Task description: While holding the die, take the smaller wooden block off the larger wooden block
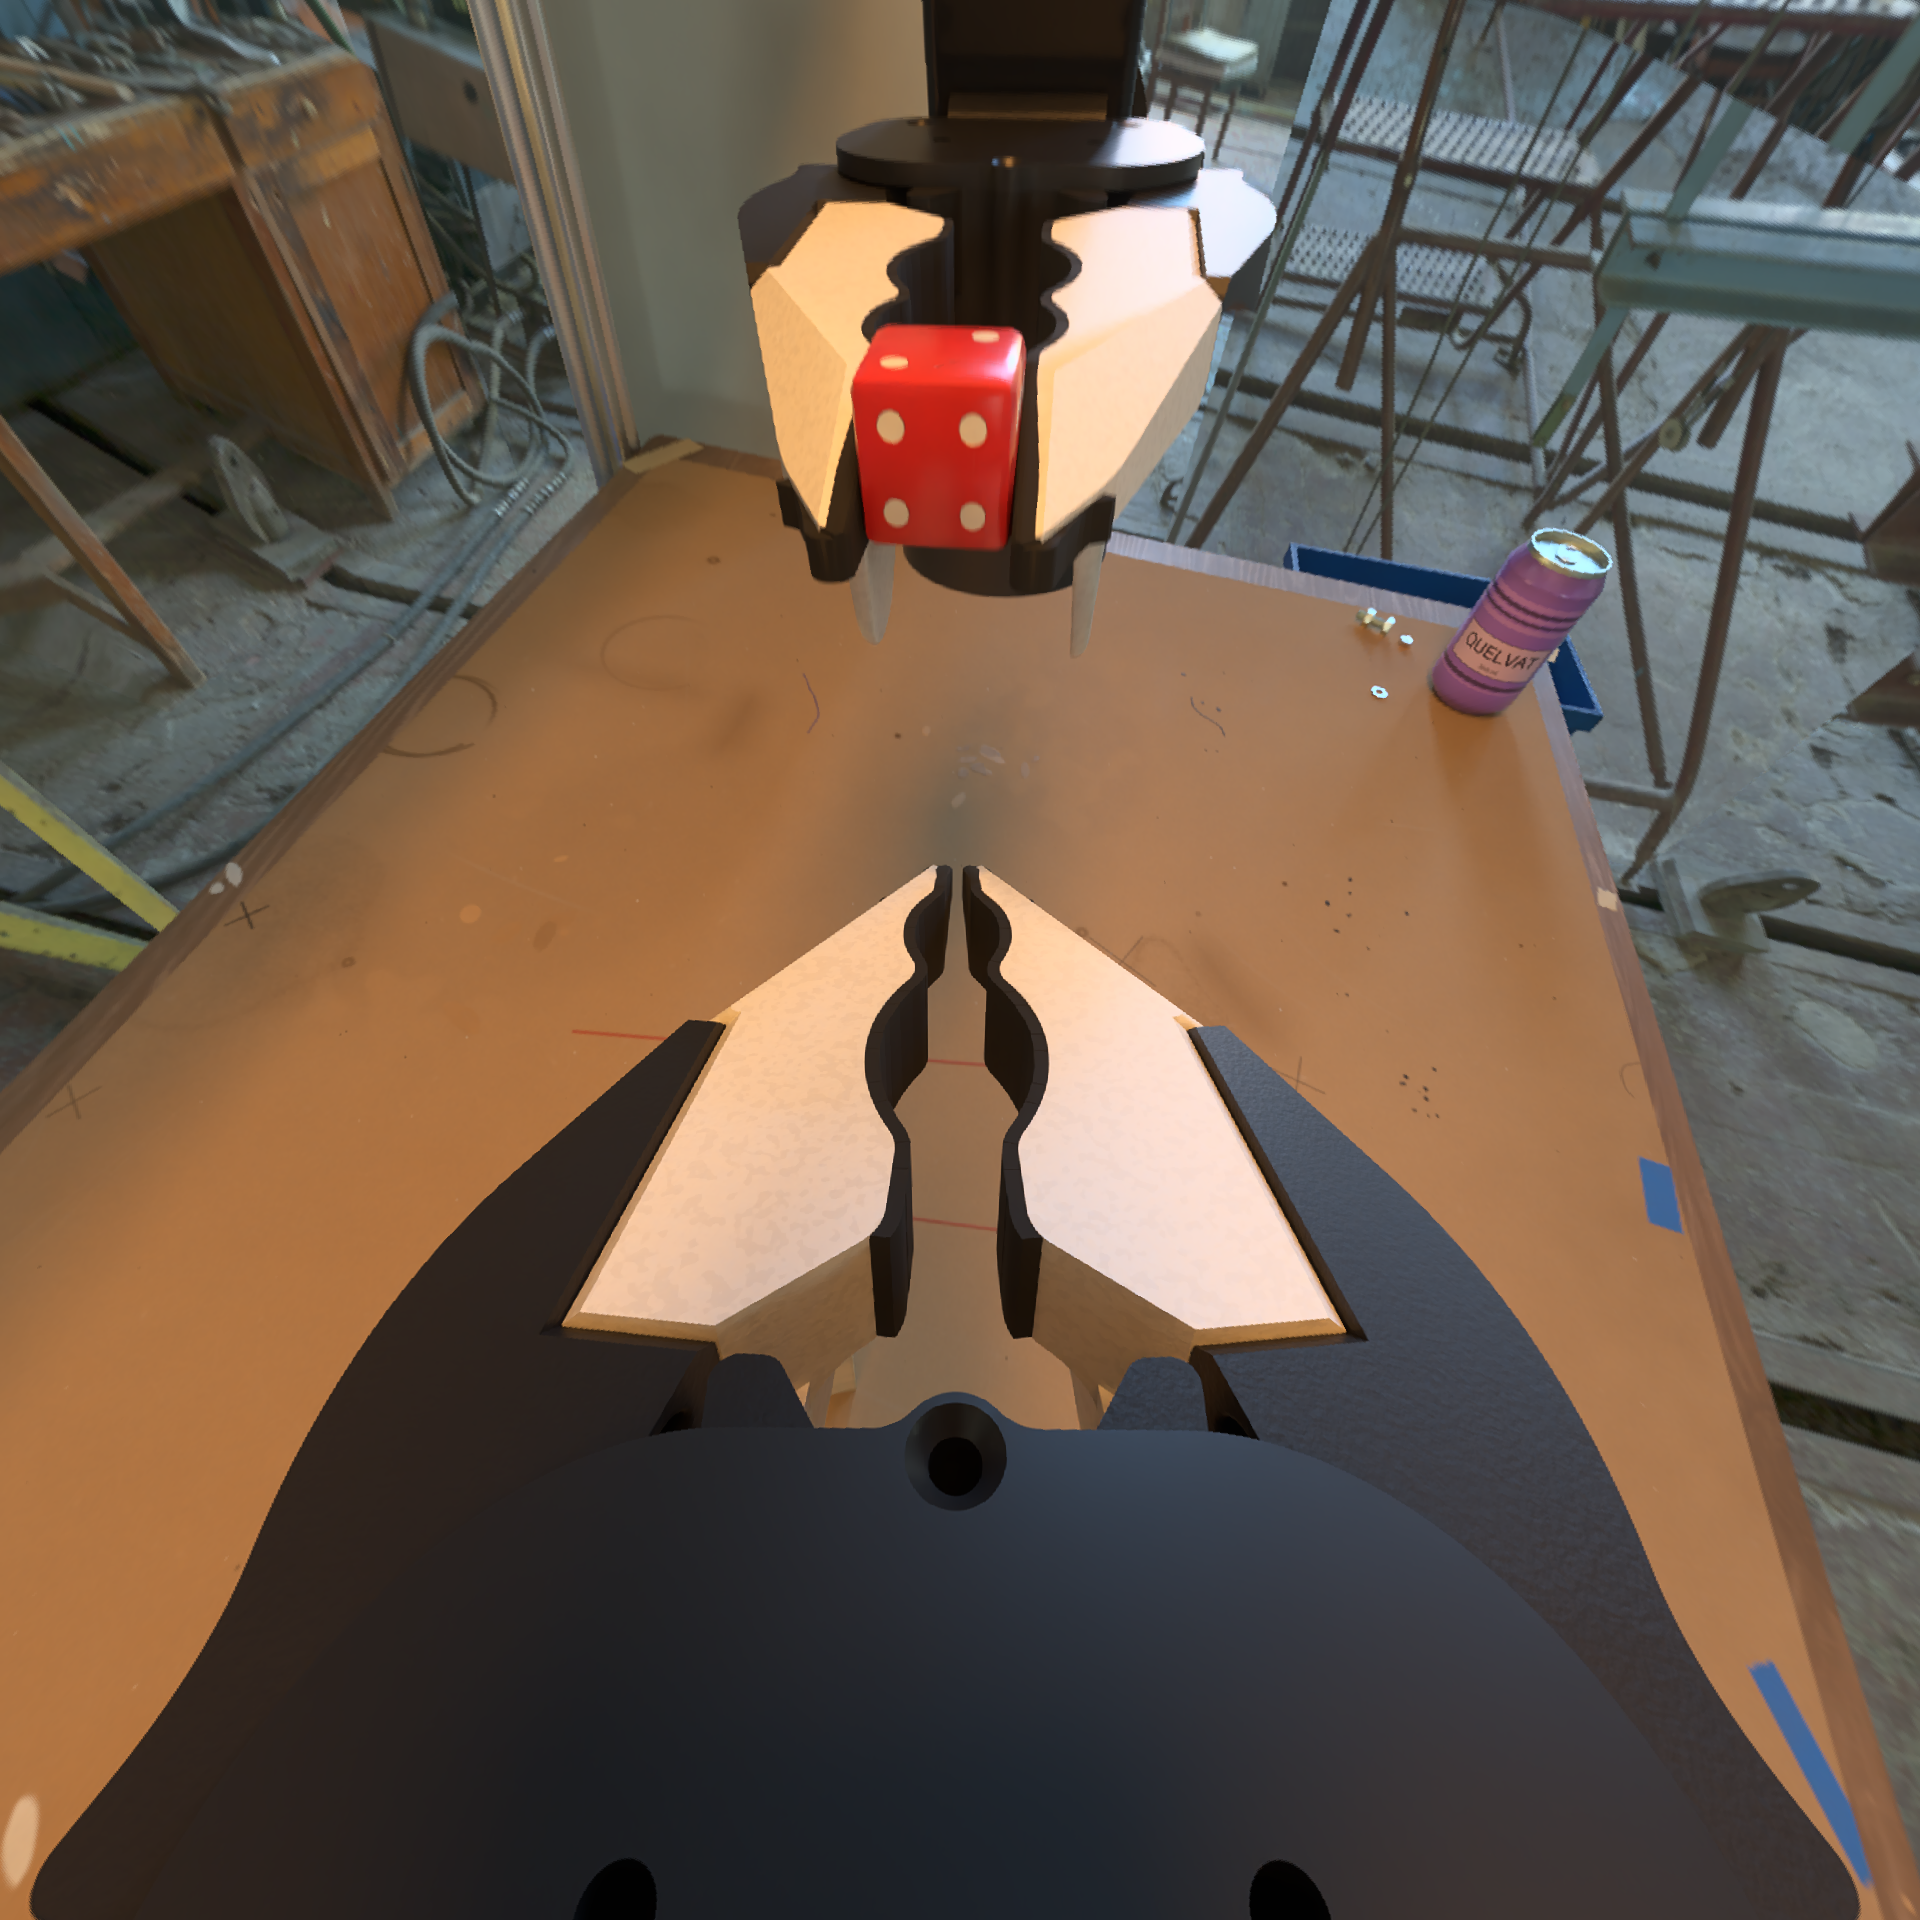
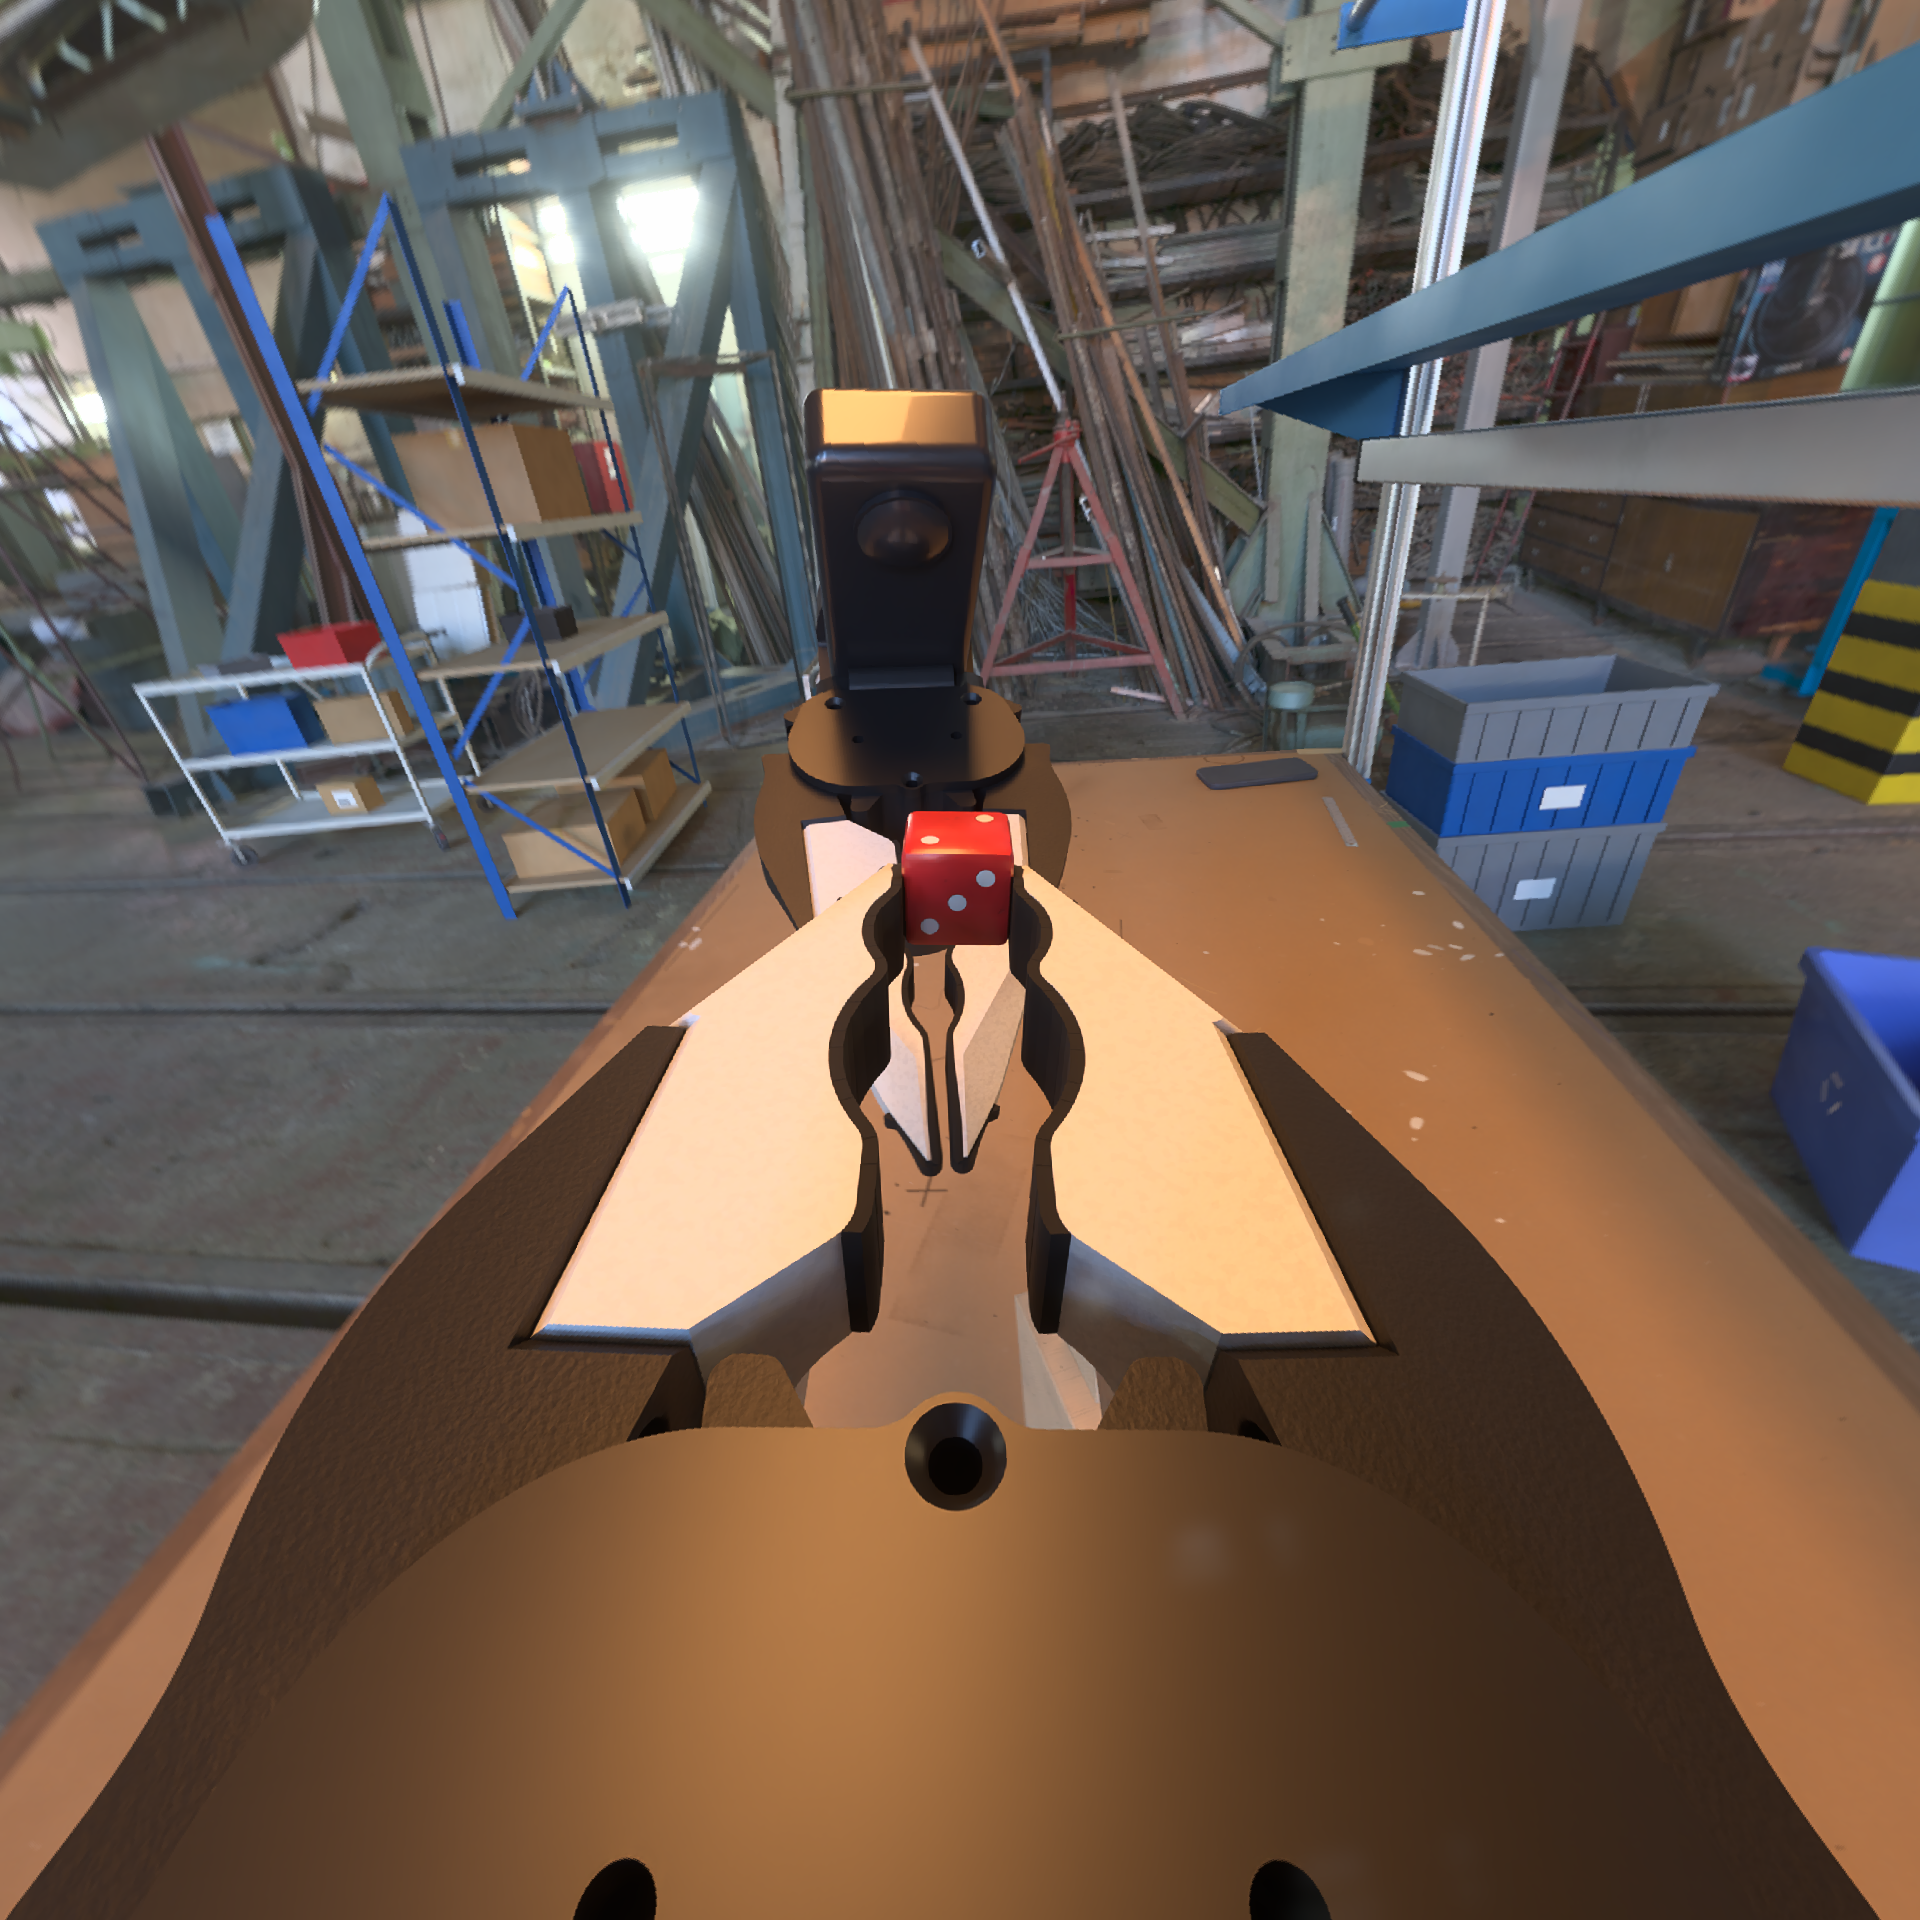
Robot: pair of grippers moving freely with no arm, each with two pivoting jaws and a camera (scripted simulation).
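A red die (image 2: 956,878) with white pips is pinched between the tips of my right gripper (image 2: 956,894), which is shut on it above the brown table (image 2: 1351,1039). In the left wrist view the same die (image 1: 940,436) shows in the right gripper (image 1: 940,525), which faces me from the far end. My left gripper (image 1: 956,875) is shut and empty, low over the table's middle (image 1: 520,831). In the right wrist view it (image 2: 932,1155) points back at the right gripper, just below the die. No wooden block shows in either view.
A purple can (image 1: 1519,623) stands at the far right corner beside a blue tray (image 1: 1382,571) and small metal nuts (image 1: 1380,623). A dark flat object (image 2: 1257,774) lies at the table's other end. Stacked crates (image 2: 1548,790) and a blue bin (image 2: 1860,1101) stand off the table.
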